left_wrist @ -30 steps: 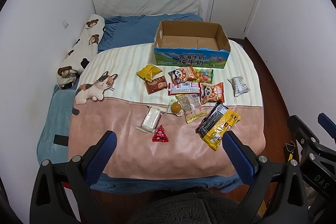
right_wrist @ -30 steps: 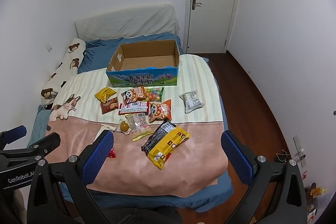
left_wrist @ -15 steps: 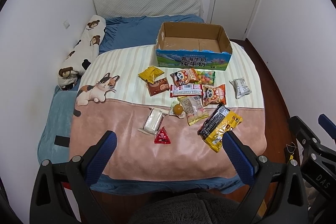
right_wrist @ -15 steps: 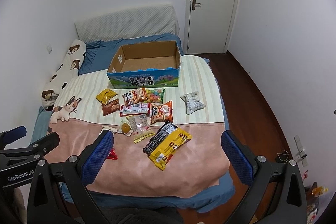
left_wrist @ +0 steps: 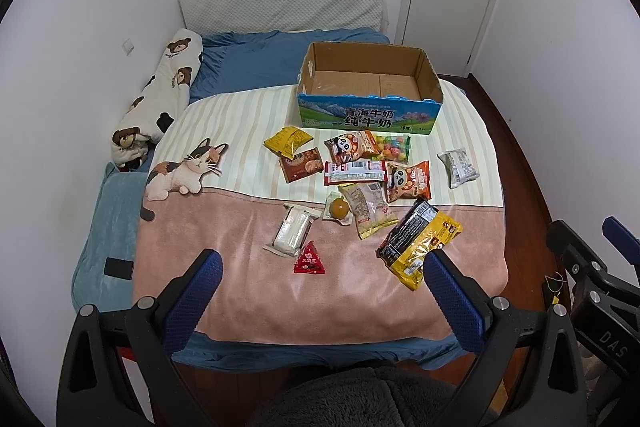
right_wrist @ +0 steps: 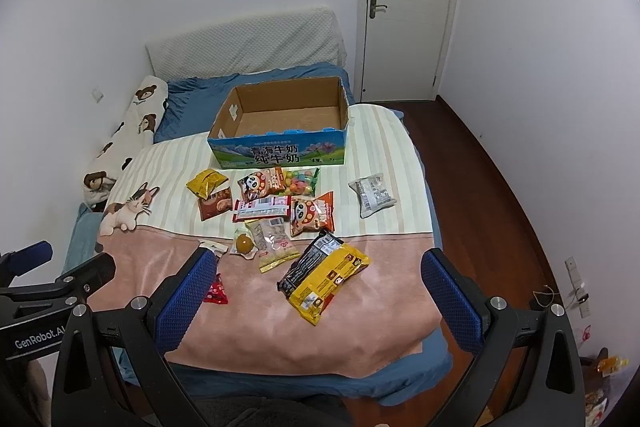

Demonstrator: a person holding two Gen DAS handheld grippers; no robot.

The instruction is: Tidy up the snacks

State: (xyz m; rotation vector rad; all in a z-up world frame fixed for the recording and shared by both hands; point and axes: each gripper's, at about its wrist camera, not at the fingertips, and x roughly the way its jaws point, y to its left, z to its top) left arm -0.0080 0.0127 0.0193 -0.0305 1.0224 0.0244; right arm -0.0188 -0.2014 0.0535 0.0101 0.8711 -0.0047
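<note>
Several snack packets lie scattered on the bed blanket (left_wrist: 248, 291). Nearest are a yellow-and-black bag (left_wrist: 418, 245) (right_wrist: 324, 277), a small red triangular packet (left_wrist: 309, 259) and a white packet (left_wrist: 292, 229). An open, empty cardboard box (left_wrist: 370, 89) (right_wrist: 280, 125) with a blue printed front stands behind them. My left gripper (left_wrist: 322, 293) is open and empty, held above the bed's near edge. My right gripper (right_wrist: 316, 285) is open and empty too, over the yellow bag's side of the bed.
A teddy-bear bolster (left_wrist: 160, 95) lies along the left wall. A grey headboard cushion (left_wrist: 280, 7) stands at the back. A closed white door (right_wrist: 408, 3) is at the back right. Dark wooden floor (right_wrist: 480, 187) runs along the bed's right side.
Both views have shifted slightly, so the snacks and box sit a little lower in frame. Both grippers stay open. Nothing on the bed has moved.
</note>
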